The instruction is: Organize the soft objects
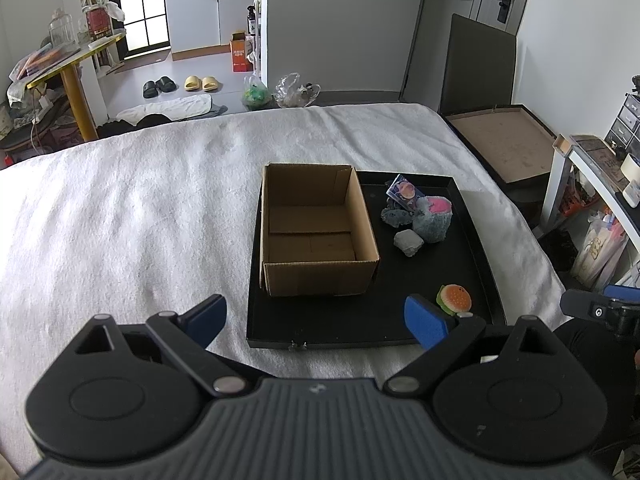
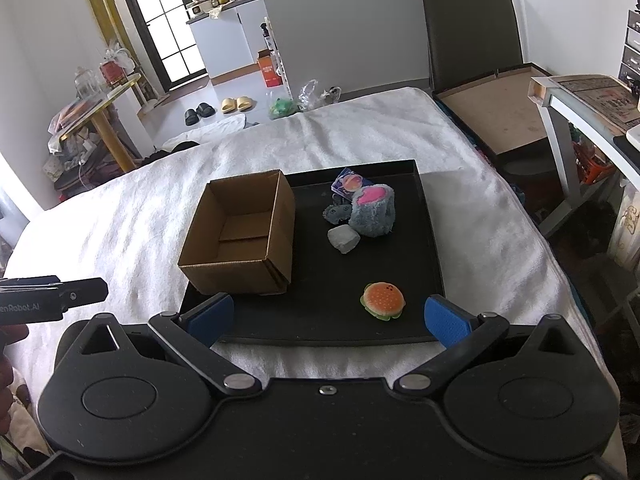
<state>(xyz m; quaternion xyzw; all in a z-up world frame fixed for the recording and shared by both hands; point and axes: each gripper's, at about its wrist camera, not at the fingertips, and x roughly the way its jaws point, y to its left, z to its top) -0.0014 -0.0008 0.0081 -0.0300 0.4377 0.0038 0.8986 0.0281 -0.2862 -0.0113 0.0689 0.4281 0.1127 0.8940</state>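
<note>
Both wrist cams look down-forward — share tray (image 1: 476, 236).

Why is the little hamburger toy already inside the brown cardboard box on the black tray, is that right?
Not quite. The brown cardboard box is empty. The little plush hamburger toy lies on the black tray outside the box, near its front edge. The right wrist view shows it clearly.

- The left hand-held gripper (image 1: 316, 322) fills the lower frame: a ribbed grey centre plate between two black rounded housings with raised discs.
- Silver pivot pins join black link arms to blue textured pads (image 1: 425, 322).
- The right hand-held gripper (image 2: 329, 320) looks alike, with a smooth black centre and one silver screw.
- At mid-left of the right view, white lettering reads "enRobot.AI".
</note>
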